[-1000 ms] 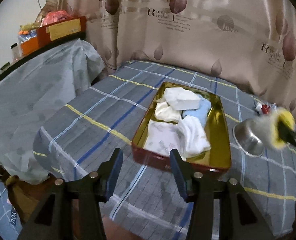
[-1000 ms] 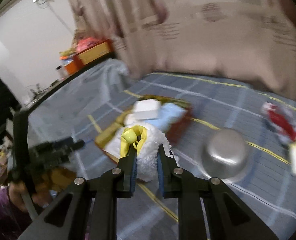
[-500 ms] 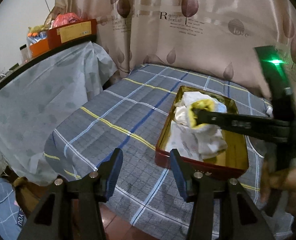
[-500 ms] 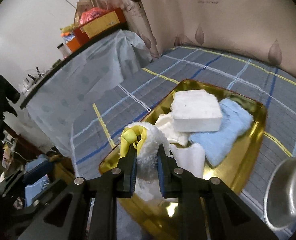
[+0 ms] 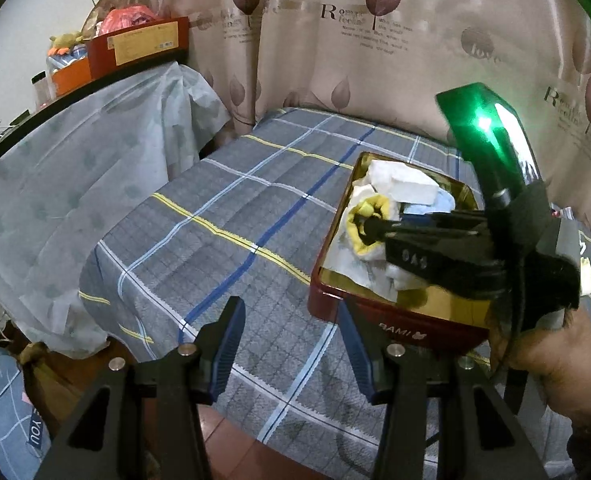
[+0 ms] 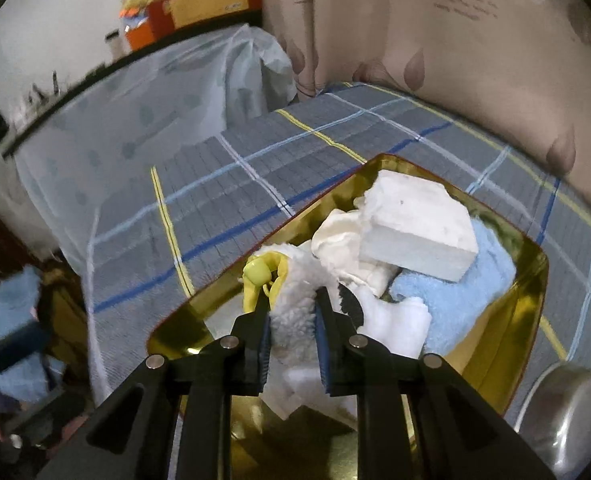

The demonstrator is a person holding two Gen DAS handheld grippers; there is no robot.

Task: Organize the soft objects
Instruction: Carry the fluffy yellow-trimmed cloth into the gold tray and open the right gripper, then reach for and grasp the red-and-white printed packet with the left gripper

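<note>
My right gripper is pinched on the fluffy white fleece toy w/ yellow rubbery trim, both pads pressing into the pile, and it hangs over the near-left part of the gold-lined red metal tin on the grey plaid bedcover. My left gripper is spread wide w/ nothing between its fingers, parked near the tin's front wall.

Tin's already crowded: white foam block on top of a cream crumpled cloth, light blue terry towel to the right, white folded cloth under my fingertips.

Risks as I see them:
- Let go here and the toy prob. lands on the pile, not the floor of the tin; being soft and springy it could roll over the near-left rim onto the bedcover.
- Fleece may snag on the blue pads, so it drags back out when I pull away.
- Push down too hard and I shove the foam block or cloth over the far edge, or tip the tin on the soft bed.
- The steel bowl sits just beside the tin's right corner; a wide swing out could knock it.
</note>
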